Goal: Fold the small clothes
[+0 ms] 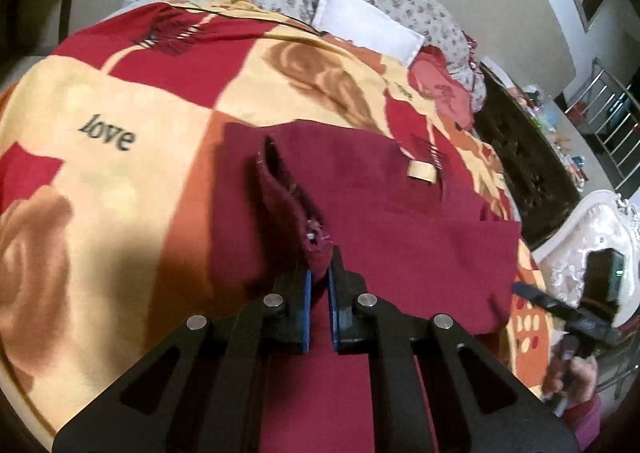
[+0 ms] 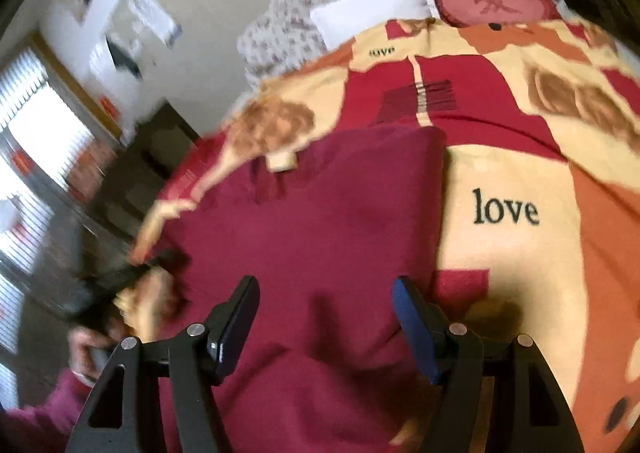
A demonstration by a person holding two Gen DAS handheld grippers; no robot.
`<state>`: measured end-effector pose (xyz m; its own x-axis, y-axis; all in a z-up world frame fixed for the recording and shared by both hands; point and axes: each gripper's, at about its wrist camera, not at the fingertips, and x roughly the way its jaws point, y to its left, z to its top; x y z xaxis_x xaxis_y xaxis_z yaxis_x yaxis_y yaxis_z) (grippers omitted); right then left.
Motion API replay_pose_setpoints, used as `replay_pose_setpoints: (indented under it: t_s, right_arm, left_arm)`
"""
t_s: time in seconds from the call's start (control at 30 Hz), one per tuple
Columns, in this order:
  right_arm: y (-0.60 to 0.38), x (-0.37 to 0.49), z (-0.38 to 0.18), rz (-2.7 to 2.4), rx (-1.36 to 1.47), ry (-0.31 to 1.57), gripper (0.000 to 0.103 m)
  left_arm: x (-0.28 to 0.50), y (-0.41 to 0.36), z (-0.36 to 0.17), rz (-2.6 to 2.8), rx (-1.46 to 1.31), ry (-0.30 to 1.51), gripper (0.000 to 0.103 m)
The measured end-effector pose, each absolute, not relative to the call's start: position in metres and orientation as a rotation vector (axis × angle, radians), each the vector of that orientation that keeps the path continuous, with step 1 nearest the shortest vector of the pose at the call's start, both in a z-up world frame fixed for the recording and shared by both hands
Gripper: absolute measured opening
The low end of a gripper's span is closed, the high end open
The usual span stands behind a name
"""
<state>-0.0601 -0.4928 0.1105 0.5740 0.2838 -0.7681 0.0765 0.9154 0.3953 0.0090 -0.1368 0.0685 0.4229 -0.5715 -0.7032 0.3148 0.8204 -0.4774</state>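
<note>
Here, the maroon garment (image 1: 400, 213) lay spread on the bed cover (image 1: 120, 181), and every position below is given against that garment. Your left gripper (image 1: 319, 273) was over its near part, jaws closed tight on a pinched ridge of the cloth. That ridge stood up from the garment and ran away from the jaws toward the far edge, in line with the fingers. The fold of cloth rose between the blue pads and was clearly lifted off the layer beneath.

Your right gripper (image 2: 326, 317) hung over the garment (image 2: 320, 213) as well, near its near edge, with the jaws standing well apart and nothing between them. No pad touched the cloth in the right wrist view. In that view the garment's right-hand edge ran beside the blue pad, with bare bed cover (image 2: 520, 253) beyond it carrying the word "love".

The garment's long side ran across both views, from the edge beside the printed word toward the side of the bed where the dark furniture stood. The pale label (image 1: 421, 172) sat near the far edge, past the pinched ridge.

In my judgement the coming move turned on one relation: the left jaws held an interior ridge along the pointing line, while the right jaws had free cloth directly below and ahead of them. The right hand was therefore the nearer one to the garment's unheld edge beside the printed word. A grip there would have needed a descent onto the cloth first. Blur in the right view limited certainty about that edge's exact line.
</note>
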Motion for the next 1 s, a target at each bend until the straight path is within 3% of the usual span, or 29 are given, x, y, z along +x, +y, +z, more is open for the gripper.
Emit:
replay_pose_setpoints:
  t_s: [0.03, 0.13, 0.33, 0.57, 0.7, 1.0]
  right_arm:
    - [-0.490, -0.055, 0.105, 0.115, 0.355, 0.981, 0.066]
    - [-0.493, -0.043, 0.085, -0.038, 0.169, 1.041, 0.050]
    - [-0.531, -0.057, 0.081, -0.125, 0.315, 1.015, 0.050]
    - [-0.502, -0.084, 0.129, 0.011, 0.321, 0.906, 0.051]
    - [-0.476, -0.072, 0.125, 0.104, 0.314, 0.939, 0.051]
    - [-0.471, -0.067, 0.081, 0.012, 0.177, 1.080, 0.051]
  left_arm:
    - [0.009, -0.139, 0.068, -0.565, -0.285, 0.991, 0.006]
    - [0.006, -0.144, 0.066, -0.557, -0.260, 1.009, 0.006]
    - [0.000, -0.148, 0.063, -0.531, -0.197, 1.013, 0.006]
    - [0.000, -0.146, 0.053, -0.492, -0.160, 1.030, 0.006]
    - [-0.002, -0.148, 0.053, -0.477, -0.131, 1.029, 0.006]
    - [-0.009, -0.145, 0.061, -0.456, -0.074, 1.025, 0.022]
